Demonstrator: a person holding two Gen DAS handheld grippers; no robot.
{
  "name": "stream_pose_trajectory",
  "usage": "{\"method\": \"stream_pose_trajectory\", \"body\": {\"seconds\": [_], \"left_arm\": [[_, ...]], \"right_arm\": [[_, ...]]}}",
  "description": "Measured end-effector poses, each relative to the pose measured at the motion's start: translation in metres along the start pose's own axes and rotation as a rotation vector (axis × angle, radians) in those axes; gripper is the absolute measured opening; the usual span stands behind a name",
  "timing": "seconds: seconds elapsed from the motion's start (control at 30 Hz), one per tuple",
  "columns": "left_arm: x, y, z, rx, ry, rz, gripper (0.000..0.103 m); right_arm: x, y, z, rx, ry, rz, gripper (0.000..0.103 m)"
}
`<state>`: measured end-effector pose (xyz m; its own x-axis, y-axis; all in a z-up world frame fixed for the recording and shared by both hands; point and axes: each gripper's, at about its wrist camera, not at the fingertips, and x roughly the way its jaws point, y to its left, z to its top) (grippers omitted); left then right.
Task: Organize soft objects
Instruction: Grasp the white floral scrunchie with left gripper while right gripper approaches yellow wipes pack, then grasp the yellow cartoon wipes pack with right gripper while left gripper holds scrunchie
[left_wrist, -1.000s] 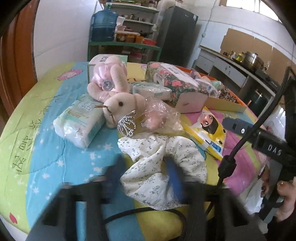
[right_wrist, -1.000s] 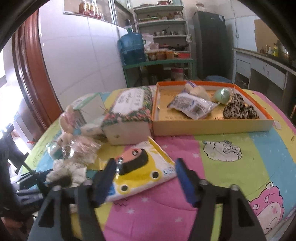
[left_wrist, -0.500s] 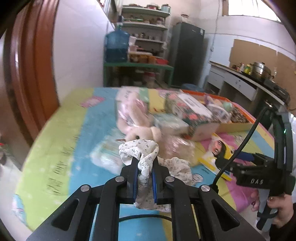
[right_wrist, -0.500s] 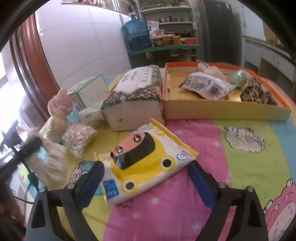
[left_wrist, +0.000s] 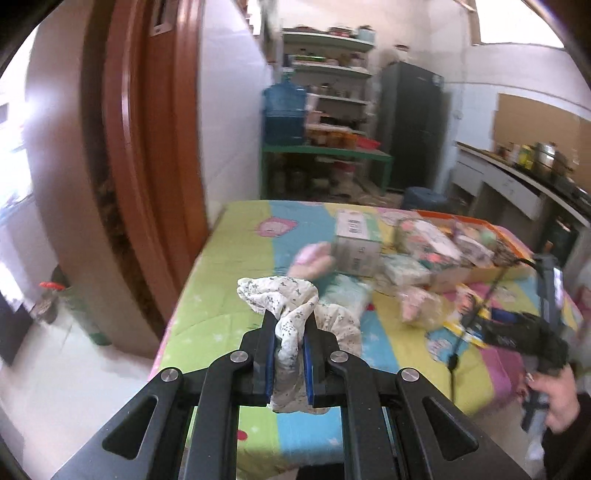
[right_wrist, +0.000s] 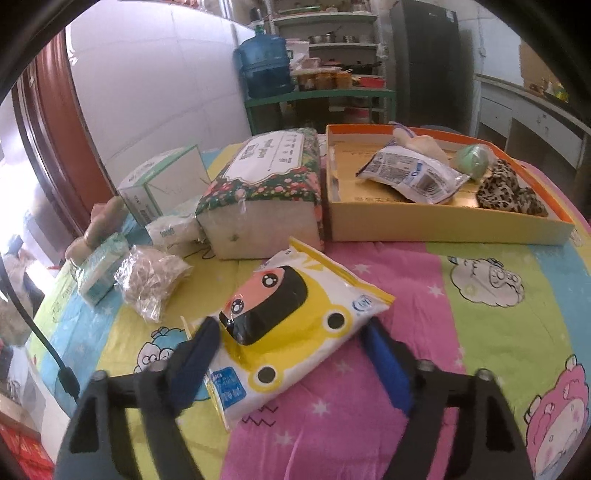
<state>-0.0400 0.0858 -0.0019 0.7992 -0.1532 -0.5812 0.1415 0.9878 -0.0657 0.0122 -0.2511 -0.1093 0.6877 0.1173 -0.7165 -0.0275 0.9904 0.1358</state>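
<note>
left wrist view: the left gripper (left_wrist: 289, 339) is clamped on a white cloth with small grey flowers (left_wrist: 286, 306), the fabric bunched between the blue pads and held up above the near end of the table (left_wrist: 229, 258), which is covered in a cartoon-print sheet; part of the cloth hangs behind the fingers. further along the table lie a pink plush toy (left_wrist: 314, 260), a white carton (left_wrist: 356, 240) and a floral tissue pack (left_wrist: 424, 240), all blurred. a hand (left_wrist: 554, 387) at the right edge grips the handle of the other tool. right wrist view: the right gripper (right_wrist: 291, 354) straddles a yellow wet-wipe pack with a cartoon face (right_wrist: 291, 321) that lies flat on the sheet; its jaws have just been closing, and the pack sits between them, the left pad at the pack's corner, the right pad just beside its edge and not visibly pressing. beyond it stand the floral tissue pack (right_wrist: 266, 195) and an orange-rimmed cardboard tray (right_wrist: 443, 225) holding a white pouch (right_wrist: 410, 177), a green ball (right_wrist: 472, 158) and a leopard-print item (right_wrist: 506, 188). to the left lie a crinkled clear bag (right_wrist: 151, 277) and a green-and-white tissue pack (right_wrist: 99, 269).
</note>
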Motion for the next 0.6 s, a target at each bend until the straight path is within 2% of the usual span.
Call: {"method": "stream_pose_trajectory", "body": {"seconds": [0.13, 0.2, 0.33, 0.5, 0.6], "left_arm": [[0.001, -0.013, 0.000, 0.028, 0.000, -0.077, 0.011], [0.003, -0.021, -0.001, 0.017, -0.008, -0.106, 0.011], [0.014, -0.036, 0.002, -0.031, -0.034, -0.146, 0.011], [0.027, -0.055, 0.006, -0.056, -0.043, -0.156, 0.012], [0.032, -0.062, 0.009, -0.056, -0.041, -0.159, 0.012]], "right_arm": [[-0.012, -0.003, -0.005, 0.011, -0.026, 0.017, 0.058], [-0.022, -0.003, -0.007, 0.004, -0.059, -0.007, 0.003], [-0.032, -0.009, -0.005, 0.002, -0.072, -0.002, 0.000], [-0.042, -0.015, -0.005, 0.030, -0.099, 0.059, 0.000], [-0.039, -0.014, -0.001, 0.018, -0.067, 0.112, 0.003]]}}
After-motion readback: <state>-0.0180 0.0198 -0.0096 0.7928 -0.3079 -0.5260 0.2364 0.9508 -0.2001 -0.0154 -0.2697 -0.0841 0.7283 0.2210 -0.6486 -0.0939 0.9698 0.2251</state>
